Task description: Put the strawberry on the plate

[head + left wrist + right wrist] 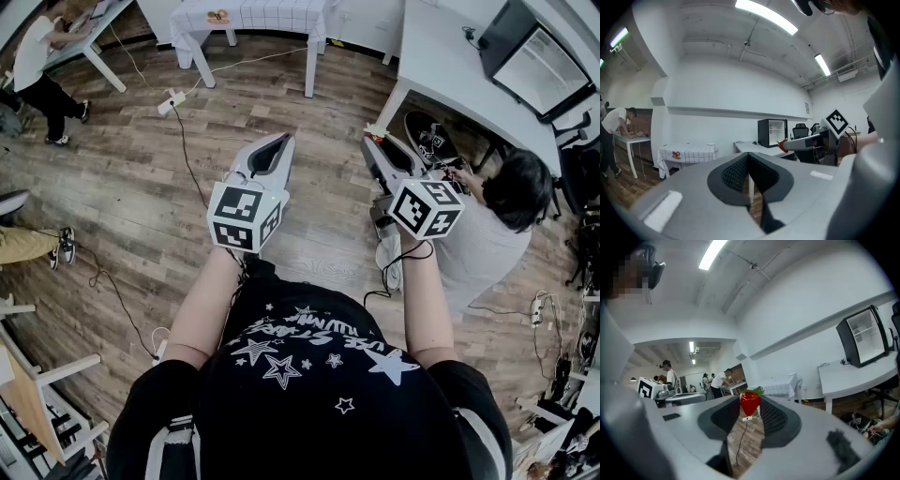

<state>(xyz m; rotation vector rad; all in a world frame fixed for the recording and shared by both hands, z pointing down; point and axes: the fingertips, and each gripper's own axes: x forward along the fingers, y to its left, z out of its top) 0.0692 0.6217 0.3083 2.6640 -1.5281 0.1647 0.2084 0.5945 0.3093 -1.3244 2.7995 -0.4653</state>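
One strawberry [750, 402] sat pinched between the tips of the right gripper [377, 141], red body between the ribbed pads and green leaves on top. It was carried in mid-air, high over the wooden floor [309, 131] and resting on nothing. The right gripper's jaws stood wide yet clasped the fruit from both sides. The left gripper [749, 159] was beside it, well apart, jaws pressed together with nothing in them.

No plate could be made out for certain. The likeliest place for it was the checked-cloth table [281, 19] far ahead across the floor, where something small lay on the cloth.

The step in hand looked like the carry. It would probably go best with the squeeze kept just as it was, since more pressure could bruise soft fruit and less could drop it. The gripper should ride level and come down close over the plate before the jaws part. The left gripper should keep clear.
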